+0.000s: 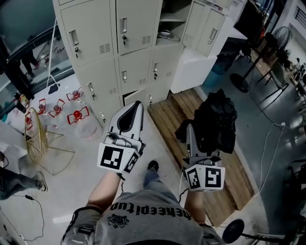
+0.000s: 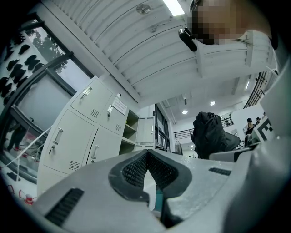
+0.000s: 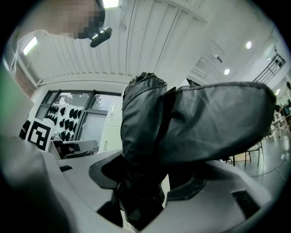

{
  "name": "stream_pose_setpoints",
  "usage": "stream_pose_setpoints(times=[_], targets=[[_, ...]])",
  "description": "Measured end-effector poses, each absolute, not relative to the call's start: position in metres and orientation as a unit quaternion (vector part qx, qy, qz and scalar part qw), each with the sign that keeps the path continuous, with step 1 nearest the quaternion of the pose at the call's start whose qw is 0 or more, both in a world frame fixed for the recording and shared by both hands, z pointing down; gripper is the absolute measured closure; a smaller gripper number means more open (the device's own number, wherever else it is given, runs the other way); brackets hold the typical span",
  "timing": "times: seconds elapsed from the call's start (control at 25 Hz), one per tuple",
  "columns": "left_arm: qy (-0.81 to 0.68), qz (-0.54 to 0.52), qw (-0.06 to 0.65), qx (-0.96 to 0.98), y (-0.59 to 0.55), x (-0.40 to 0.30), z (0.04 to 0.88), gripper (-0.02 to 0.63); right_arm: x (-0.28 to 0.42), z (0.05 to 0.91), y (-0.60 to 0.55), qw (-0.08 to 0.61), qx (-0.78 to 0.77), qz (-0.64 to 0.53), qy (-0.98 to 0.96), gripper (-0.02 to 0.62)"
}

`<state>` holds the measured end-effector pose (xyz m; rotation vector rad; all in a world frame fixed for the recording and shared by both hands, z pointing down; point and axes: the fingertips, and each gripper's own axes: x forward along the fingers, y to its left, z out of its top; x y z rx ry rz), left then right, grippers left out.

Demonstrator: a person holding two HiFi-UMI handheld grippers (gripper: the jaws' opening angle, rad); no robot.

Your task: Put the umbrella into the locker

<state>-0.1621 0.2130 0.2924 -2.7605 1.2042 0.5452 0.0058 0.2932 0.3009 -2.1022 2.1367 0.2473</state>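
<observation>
Jaws of your right gripper (image 1: pixel 193 130) clamp the crumpled black fabric umbrella (image 1: pixel 216 119), its length pointing toward the open compartment (image 1: pixel 170 26) of the pale grey metal locker bank (image 1: pixel 95 72); left gripper (image 1: pixel 136 104) closed, empty.

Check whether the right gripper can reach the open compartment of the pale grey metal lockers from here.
Likely yes, after a step closer. The right gripper, jaws shut on the black folded fabric umbrella, faces the open compartment; its door is swung aside and nothing seems to stand between them.
</observation>
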Motion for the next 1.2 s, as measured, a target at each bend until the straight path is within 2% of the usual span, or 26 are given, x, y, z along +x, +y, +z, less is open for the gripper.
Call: stream_pose_setpoints(times=[0.56,1.2], targets=[[0.4,0.186,0.078,-0.894,0.069,-0.073,0.256,0.603,0.091,0.274,0.141,0.071,-0.684,0.097,0.719,0.336],[0.4,0.173,0.055,-0.898,-0.021,-0.002,0.276,0.603,0.15,0.295,0.043,0.066,-0.667,0.074,0.739,0.336]])
